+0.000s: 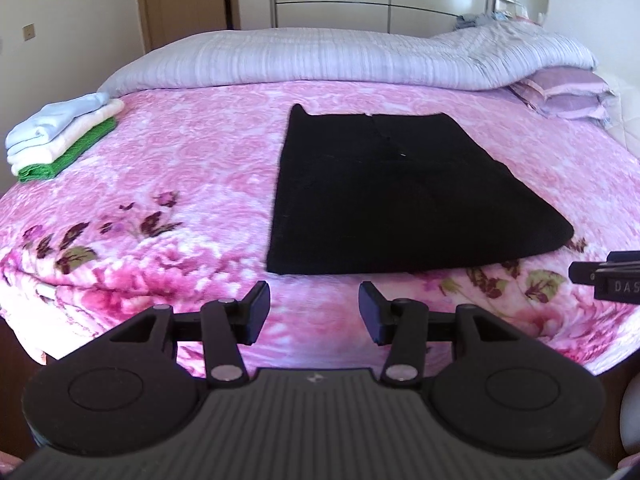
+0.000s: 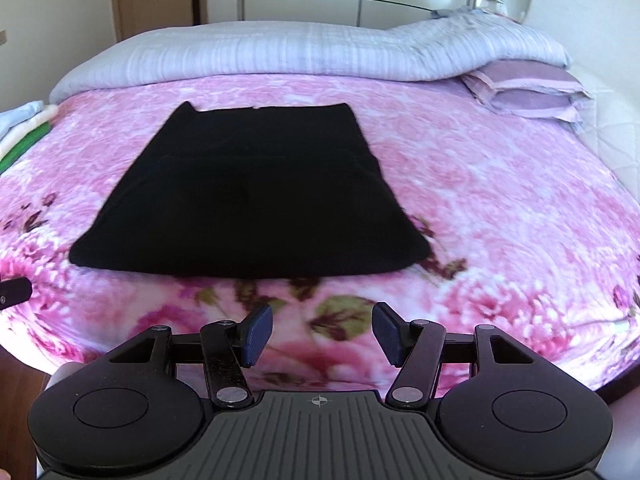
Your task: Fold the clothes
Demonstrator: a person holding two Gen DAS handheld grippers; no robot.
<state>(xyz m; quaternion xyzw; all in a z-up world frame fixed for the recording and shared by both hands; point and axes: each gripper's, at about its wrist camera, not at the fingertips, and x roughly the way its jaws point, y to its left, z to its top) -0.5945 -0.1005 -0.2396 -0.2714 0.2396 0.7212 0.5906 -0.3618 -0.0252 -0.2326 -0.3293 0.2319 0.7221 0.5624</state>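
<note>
Three folded pieces (image 1: 60,136), pale blue on cream on green, already stand in a stack far off to the left of the left claw (image 1: 314,312), near the bed's side edge; these count as finished work. One black garment (image 1: 392,196) lies flat on the pink floral blanket (image 1: 180,184), directly ahead of both claws and apart from them, with a strip of bare blanket between its near edge and the fingertips. Its outline is a tidy rectangle with straight sides, and faint lines across it suggest layers laid over one another, so I judge it partly folded at least; how many folds it has taken cannot be read from dark cloth. The left claw stands with jaws apart and nothing between them; the right claw (image 2: 322,334) likewise gapes wide and empty, hovering short of the garment's near edge. Neither touches fabric. Remaining, in my judgement: one or more further folds to bring the black piece down to the size of the stacked items, then its transfer to that stack. A rumpled grey quilt (image 1: 320,60) and pillows (image 1: 560,92) lie beyond, not plainly part of the job.
</note>
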